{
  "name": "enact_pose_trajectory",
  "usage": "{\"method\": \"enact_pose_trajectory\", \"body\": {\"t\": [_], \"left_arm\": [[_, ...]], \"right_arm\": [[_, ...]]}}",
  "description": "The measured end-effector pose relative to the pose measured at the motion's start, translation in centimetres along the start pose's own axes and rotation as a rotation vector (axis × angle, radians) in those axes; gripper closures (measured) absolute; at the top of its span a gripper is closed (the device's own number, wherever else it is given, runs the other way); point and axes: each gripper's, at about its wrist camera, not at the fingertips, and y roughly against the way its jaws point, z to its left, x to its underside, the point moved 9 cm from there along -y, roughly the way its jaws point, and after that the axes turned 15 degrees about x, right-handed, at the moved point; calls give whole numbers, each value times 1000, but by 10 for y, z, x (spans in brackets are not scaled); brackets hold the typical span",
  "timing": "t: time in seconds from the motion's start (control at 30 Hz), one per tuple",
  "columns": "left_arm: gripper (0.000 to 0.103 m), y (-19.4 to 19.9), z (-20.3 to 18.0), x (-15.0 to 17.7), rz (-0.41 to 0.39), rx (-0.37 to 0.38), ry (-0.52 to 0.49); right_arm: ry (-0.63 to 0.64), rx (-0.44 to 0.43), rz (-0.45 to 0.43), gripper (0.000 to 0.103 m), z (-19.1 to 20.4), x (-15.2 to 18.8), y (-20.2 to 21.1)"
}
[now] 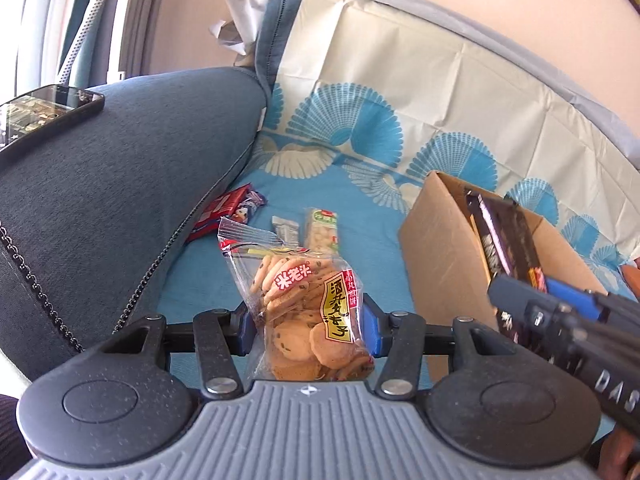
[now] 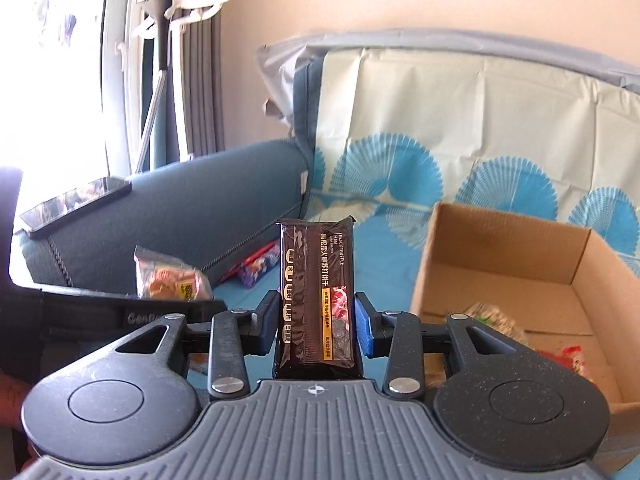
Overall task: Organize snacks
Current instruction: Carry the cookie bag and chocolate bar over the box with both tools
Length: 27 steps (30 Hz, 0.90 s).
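My left gripper [image 1: 308, 320] is shut on a clear bag of round chocolate-chip cookies [image 1: 304, 300], which hangs upright above the blue sofa cover. My right gripper [image 2: 316, 320] is shut on a dark brown cracker pack [image 2: 316, 288], standing on end between the pads. The open cardboard box [image 2: 500, 240] sits to its right, and a few snack packets [image 2: 496, 320] lie inside. In the left wrist view the right gripper [image 1: 536, 280] holds the dark pack [image 1: 504, 248] over that box [image 1: 440, 240]. The cookie bag [image 2: 168, 280] also shows at the left of the right wrist view.
Three packets lie on the patterned cover [image 1: 360, 208]: a red-and-blue one [image 1: 228, 212] against the sofa armrest [image 1: 140, 180], a small grey one [image 1: 286, 230] and a green-and-white one [image 1: 322, 228]. A phone [image 1: 44, 112] rests on the armrest. Curtains and a window stand behind.
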Motion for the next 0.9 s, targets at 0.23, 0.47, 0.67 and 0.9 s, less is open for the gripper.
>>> {"method": "enact_pose_trajectory", "body": {"t": [0.23, 0.47, 0.67, 0.9], "left_arm": [[48, 4, -18, 4, 17, 35, -35], [48, -12, -45, -7, 42, 63, -69], [48, -37, -98, -33, 25, 129, -133], [48, -81, -180, -56, 35, 252, -222]], "right_arm": [[-117, 49, -30, 62, -42, -9, -3], [-238, 157, -50, 62, -85, -19, -21], [-321, 284, -18, 62, -126, -16, -39], [-474, 441, 25, 62, -180, -1, -43]]}}
